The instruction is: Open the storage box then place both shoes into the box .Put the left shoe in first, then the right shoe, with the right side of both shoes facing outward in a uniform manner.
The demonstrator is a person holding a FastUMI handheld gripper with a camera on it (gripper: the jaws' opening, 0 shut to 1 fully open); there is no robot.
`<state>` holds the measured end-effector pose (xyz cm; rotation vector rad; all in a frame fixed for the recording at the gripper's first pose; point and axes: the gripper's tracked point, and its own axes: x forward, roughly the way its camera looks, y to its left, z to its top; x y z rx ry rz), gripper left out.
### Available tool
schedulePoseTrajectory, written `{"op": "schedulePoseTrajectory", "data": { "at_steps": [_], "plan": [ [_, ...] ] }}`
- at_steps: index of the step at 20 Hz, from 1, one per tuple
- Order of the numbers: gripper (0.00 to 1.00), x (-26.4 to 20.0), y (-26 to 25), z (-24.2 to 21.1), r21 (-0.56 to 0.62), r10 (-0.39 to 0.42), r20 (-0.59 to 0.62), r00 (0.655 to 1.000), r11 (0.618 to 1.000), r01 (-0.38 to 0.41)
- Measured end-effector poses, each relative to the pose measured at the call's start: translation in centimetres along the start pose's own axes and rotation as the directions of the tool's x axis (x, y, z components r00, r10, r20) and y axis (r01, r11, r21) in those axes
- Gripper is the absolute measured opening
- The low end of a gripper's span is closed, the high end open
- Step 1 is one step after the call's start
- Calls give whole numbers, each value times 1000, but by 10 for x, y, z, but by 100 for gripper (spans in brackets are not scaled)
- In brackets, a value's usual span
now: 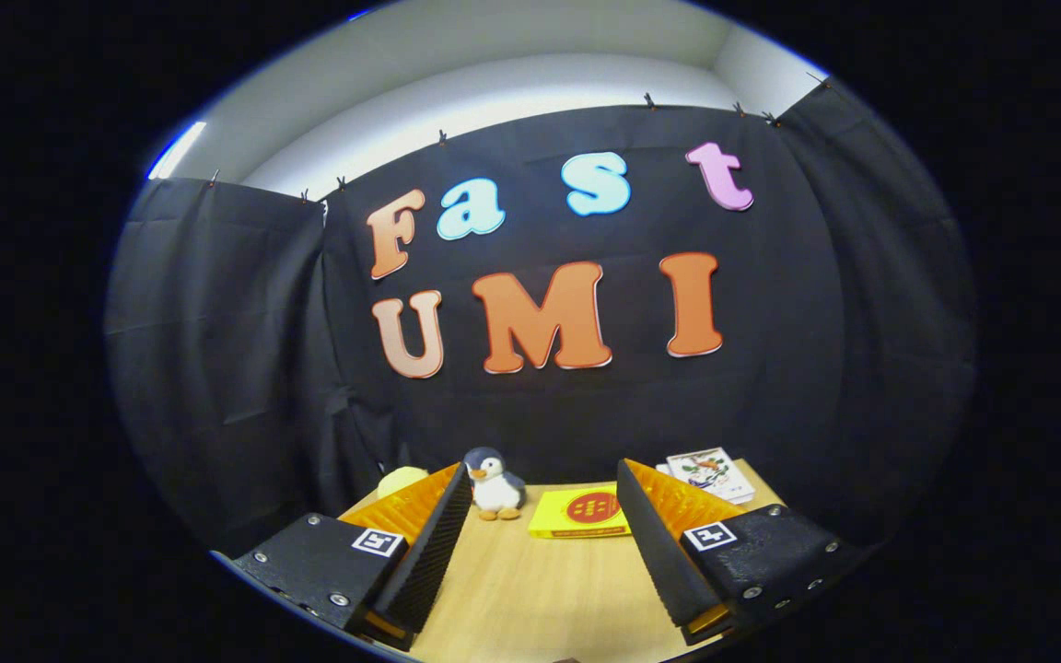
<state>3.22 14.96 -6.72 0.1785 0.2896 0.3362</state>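
My gripper is held up above the wooden table, pointing toward the back wall of the booth. Its two orange-and-black fingers stand wide apart with nothing between them, so it is open. Between and beyond the fingers lies bare tabletop.
At the far edge of the table stand a small plush penguin, a flat yellow box with a red circle, a stack of picture cards or booklets at the far right, and a pale yellow round thing behind the left finger.
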Motion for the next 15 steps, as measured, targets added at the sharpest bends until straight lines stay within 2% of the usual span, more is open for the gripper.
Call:
{"op": "schedulePoseTrajectory", "data": {
  "at_steps": [5,15],
  "plan": [
    [95,-14,-37,28,-47,-34,80,996,998,38],
    [96,-32,-37,70,-88,-18,192,981,996,35]
  ]
}}
